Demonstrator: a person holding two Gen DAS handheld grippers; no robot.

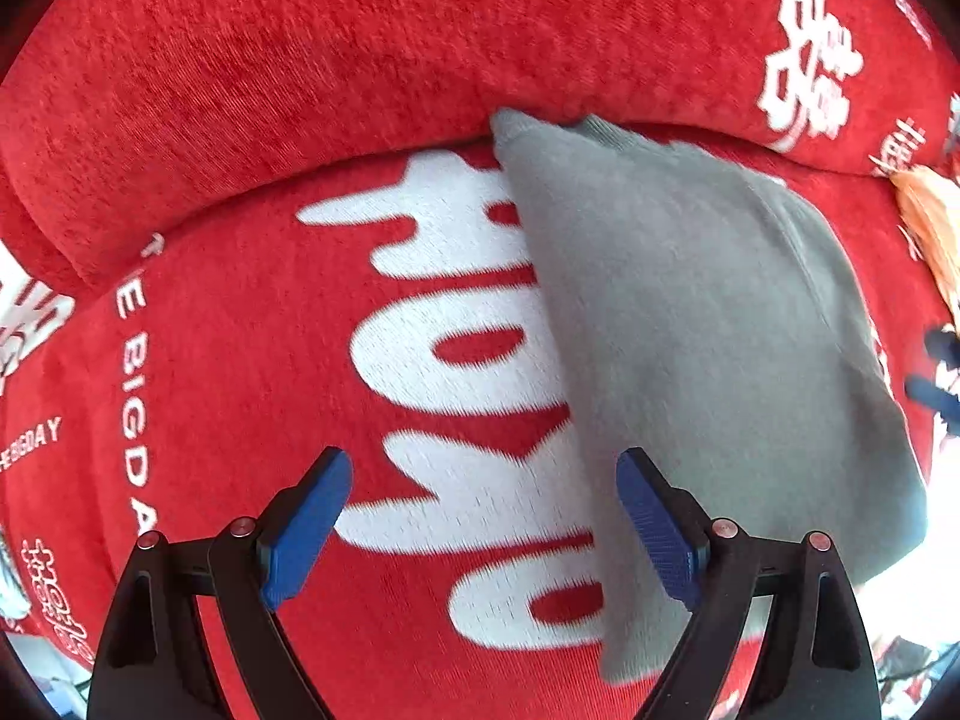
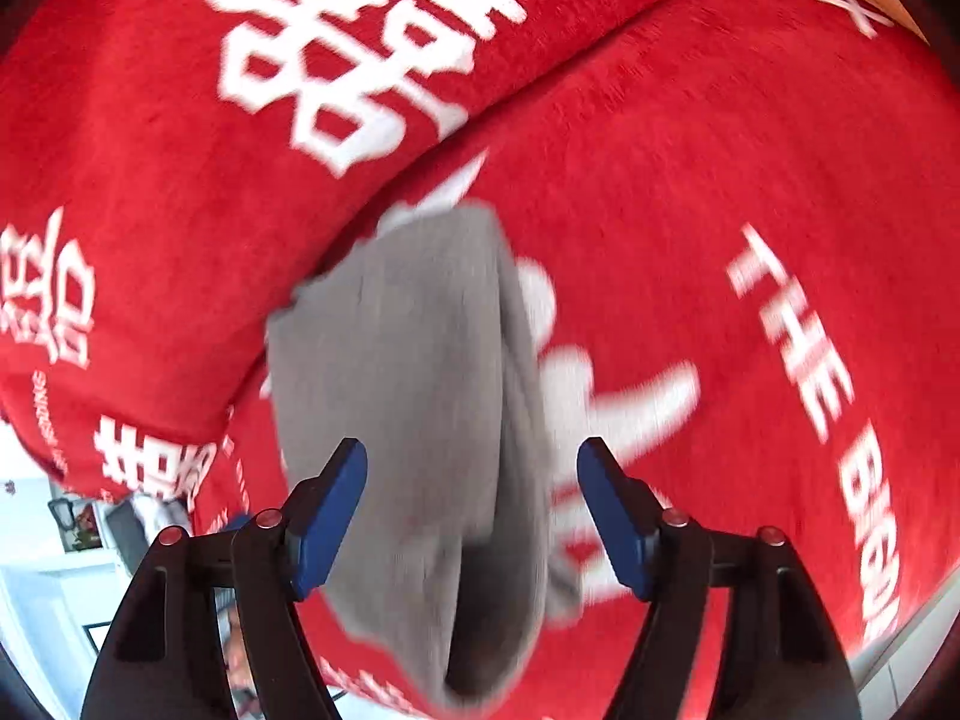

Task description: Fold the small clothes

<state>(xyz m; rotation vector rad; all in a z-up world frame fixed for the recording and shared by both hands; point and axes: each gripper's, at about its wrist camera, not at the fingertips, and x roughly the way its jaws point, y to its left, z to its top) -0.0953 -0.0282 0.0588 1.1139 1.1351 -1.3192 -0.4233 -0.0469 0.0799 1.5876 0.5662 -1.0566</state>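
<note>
Grey garment [image 1: 690, 324] lengthwise away from both grippers on red cover [image 1: 240, 90], fingers [image 1: 303, 531] spread, empty.

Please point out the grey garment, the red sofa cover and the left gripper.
grey garment [image 1: 690, 330]: left wrist view, middle of the cloth.
red sofa cover [image 1: 240, 60]: left wrist view, bare backrest.
left gripper [image 1: 480, 516]: left wrist view, between open fingertips.

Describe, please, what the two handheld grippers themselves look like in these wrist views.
The left gripper and the right gripper look alike: black angular linkage arms with small red-capped pivot pins, each ending in two flat blue, finely ribbed finger pads. No cables or sleeves show.
</note>
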